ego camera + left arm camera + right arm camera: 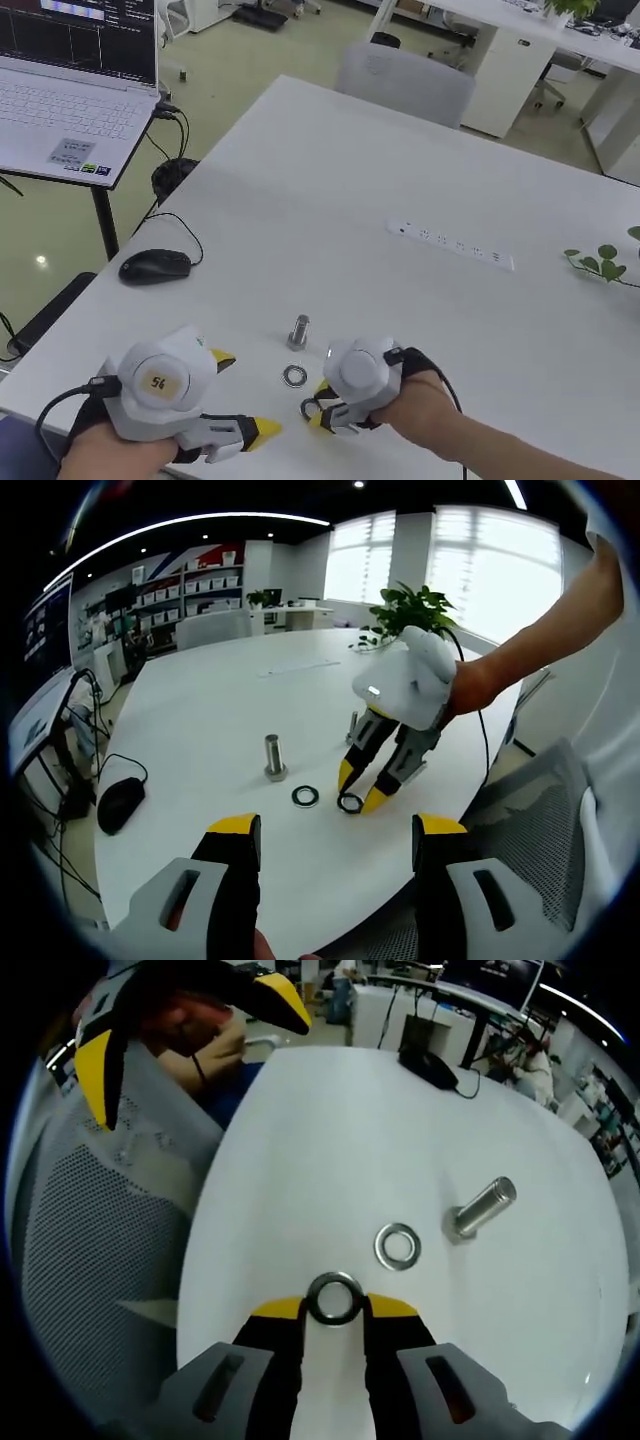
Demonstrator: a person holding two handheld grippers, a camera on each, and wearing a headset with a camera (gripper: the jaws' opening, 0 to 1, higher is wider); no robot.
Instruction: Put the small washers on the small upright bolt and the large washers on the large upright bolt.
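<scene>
Yellow-tipped right tongs (334,1307) pinch washer (334,1279); left tongs (337,826) wide open.

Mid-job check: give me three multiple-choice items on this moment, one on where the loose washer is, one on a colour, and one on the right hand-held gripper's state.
1. Where is the loose washer?
A. flat on the table, close by the upright bolt
B. threaded on that bolt
C. standing on edge

2. What colour are the jaw tips of the left hand-held gripper?
A. red
B. yellow
C. blue

3. What state is the right hand-held gripper in?
A. wide open
B. shut on nothing
C. shut on a second washer

Answers:
1. A: the head view shows it lying flat next to the bolt.
2. B: both tips are yellow.
3. C: the right gripper view shows the ring pinched between the jaws.
</scene>
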